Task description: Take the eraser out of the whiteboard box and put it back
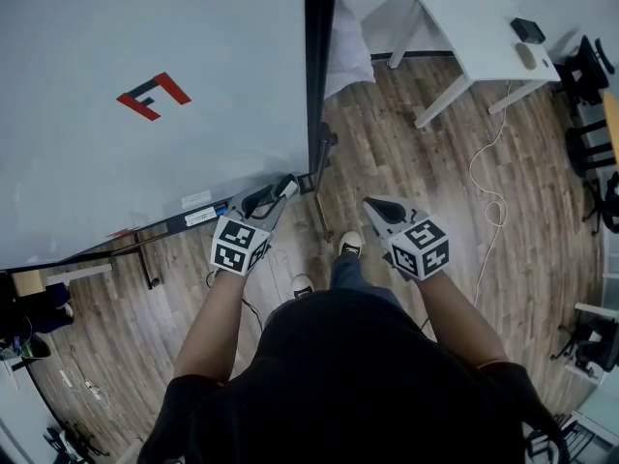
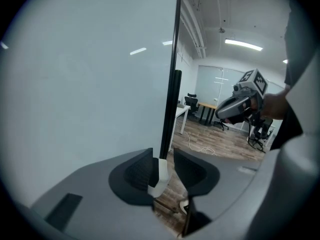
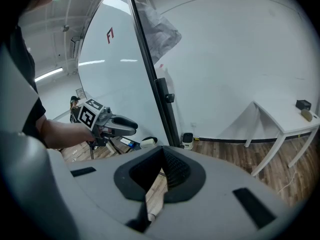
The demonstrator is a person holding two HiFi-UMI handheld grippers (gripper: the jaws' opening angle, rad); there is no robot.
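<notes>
The whiteboard box (image 1: 169, 222) is a dark tray along the lower edge of the whiteboard (image 1: 145, 162). At its right end, by the black post, lies one white eraser (image 2: 160, 176). One slim marker (image 3: 128, 143) lies just left of it, and pale labels or strips sit further left along the tray, too small to tell apart.

There are two grippers. The left gripper (image 1: 278, 192) reaches the box's right end. Its jaws stand apart with the eraser between them, against one pad and with a gap to the other. The right gripper (image 1: 375, 206) hovers over the floor to the right, well apart from the box, with its jaws together at the tips and nothing between them.

One white desk (image 1: 484, 37) stands at the far right and carries two small things, one dark (image 1: 528, 29) and one pale (image 1: 526, 56). The wood plank floor (image 1: 416, 153) has a white cable (image 1: 481, 167) trailing across it. Dark office chairs (image 1: 588, 75) stand at the right edge.
</notes>
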